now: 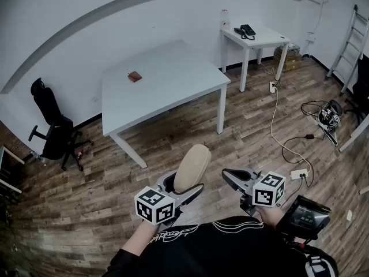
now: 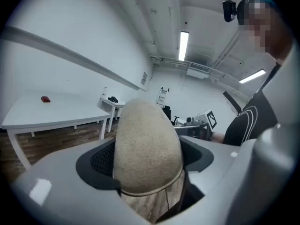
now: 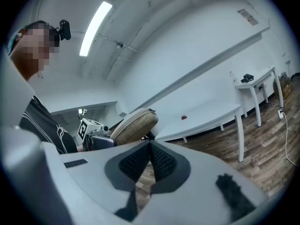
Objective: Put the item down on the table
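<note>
The left gripper [image 1: 180,190] has its jaws wide apart, but they are not empty. They press on both sides of a tan oval case [image 1: 193,161] with a seam round its edge. The case is fat, so the jaws have to be wide to hold it.

The case sticks up and forward out of the jaws. It is in the air over the wooden floor [image 1: 86,201], well apart from the big white worktop [image 1: 167,91] — so it is not put down yet. I think the person has to go closer first.

The right gripper [image 1: 229,176] has its jaws closed tight with nothing in them. It sits just beside the left one, close to the person's body. It is likely just out of the way, as one gripper looks like enough for this case.

The worktop is almost bare. Only a small brown thing [image 1: 134,76] lies near its far side, so there is lots of room for the case.
</note>
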### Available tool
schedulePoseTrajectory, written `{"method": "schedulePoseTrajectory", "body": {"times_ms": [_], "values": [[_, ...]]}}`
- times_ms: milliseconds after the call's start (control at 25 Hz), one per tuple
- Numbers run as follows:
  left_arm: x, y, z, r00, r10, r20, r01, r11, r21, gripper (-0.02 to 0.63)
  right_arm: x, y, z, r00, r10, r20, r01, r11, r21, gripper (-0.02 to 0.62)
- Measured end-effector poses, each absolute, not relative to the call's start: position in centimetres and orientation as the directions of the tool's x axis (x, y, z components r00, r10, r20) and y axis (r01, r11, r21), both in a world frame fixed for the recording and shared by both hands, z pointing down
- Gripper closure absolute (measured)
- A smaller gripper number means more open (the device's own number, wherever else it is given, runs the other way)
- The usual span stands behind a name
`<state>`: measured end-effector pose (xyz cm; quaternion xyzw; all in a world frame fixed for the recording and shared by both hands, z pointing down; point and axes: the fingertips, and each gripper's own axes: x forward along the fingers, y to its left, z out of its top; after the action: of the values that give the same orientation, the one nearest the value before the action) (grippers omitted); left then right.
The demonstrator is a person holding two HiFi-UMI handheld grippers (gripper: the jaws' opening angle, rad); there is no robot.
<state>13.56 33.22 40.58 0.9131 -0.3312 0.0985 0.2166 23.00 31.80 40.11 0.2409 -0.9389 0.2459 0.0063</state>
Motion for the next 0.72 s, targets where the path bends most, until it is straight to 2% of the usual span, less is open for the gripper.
{"method": "schedulePoseTrajectory", "body": {"times_ms": [320, 720], "values": [[16.7, 27.6, 41.1, 0.736, -0.581, 0.347, -0.668, -0.705, 0.236, 0.224, 26.4, 26.2, 40.2, -0.88, -0.464, 0.101, -0.46, 0.782, -0.42, 0.586], [11.0, 15.2, 44.1, 0.724, -0.58, 0.372, -0.678, -0.697, 0.234, 0.224, 20.4, 14.1, 42.9, -0.886, -0.439, 0.15, -0.457, 0.775, -0.436, 0.586]]}}
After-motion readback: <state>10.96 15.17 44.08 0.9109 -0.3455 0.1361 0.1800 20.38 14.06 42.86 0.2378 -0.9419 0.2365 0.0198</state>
